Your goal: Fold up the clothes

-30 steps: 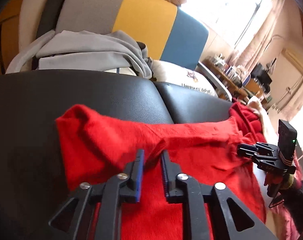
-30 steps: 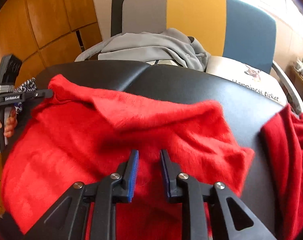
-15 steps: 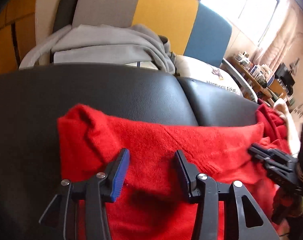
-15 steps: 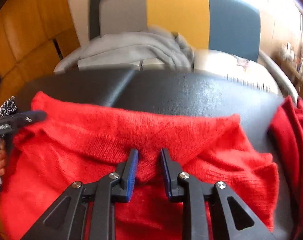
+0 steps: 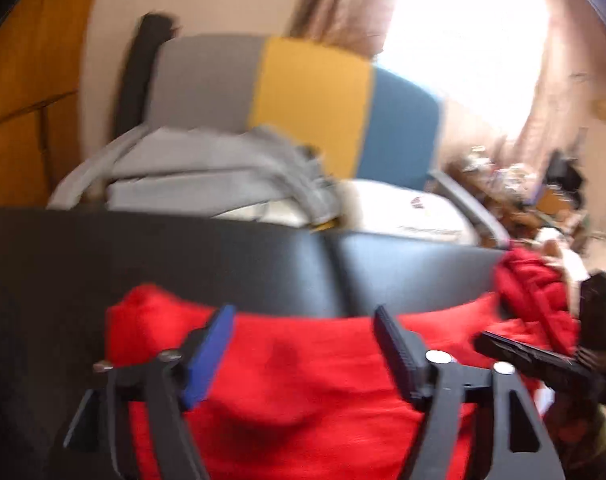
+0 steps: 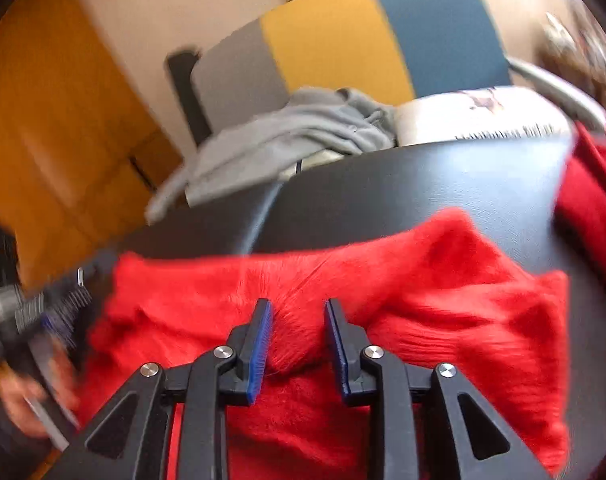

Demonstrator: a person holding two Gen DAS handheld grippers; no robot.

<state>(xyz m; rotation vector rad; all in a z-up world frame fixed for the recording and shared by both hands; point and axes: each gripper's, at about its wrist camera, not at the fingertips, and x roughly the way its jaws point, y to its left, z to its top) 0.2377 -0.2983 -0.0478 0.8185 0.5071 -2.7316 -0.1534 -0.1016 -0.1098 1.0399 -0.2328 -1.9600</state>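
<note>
A fuzzy red sweater (image 5: 303,380) lies spread on a black leather cushion (image 5: 183,256). My left gripper (image 5: 303,314) hovers over the sweater's far edge. Its jaws are opening wide and nothing is between the pads. My right gripper (image 6: 297,305) is over the sweater (image 6: 443,300) near its middle. Its jaws are opening a little, and a raised ridge of red fabric still fills the gap between the blue pads. Each gripper shows blurred at the edge of the other's view: the right gripper (image 5: 487,344) and the left gripper (image 6: 83,292) in a hand.
Behind the cushion (image 6: 423,184) stands a grey, yellow and blue chair (image 5: 311,96) bearing a folded grey garment (image 5: 207,172) and a white printed pillow (image 5: 403,208). A second red garment (image 5: 531,284) is heaped at the cushion's right end. Wooden panels (image 5: 23,120) line the left.
The left gripper let go of the pinched red fold, spread its jaws wide and drew back and up. The right gripper rolled, tilting its view, and its jaws widened slightly around the fold.
</note>
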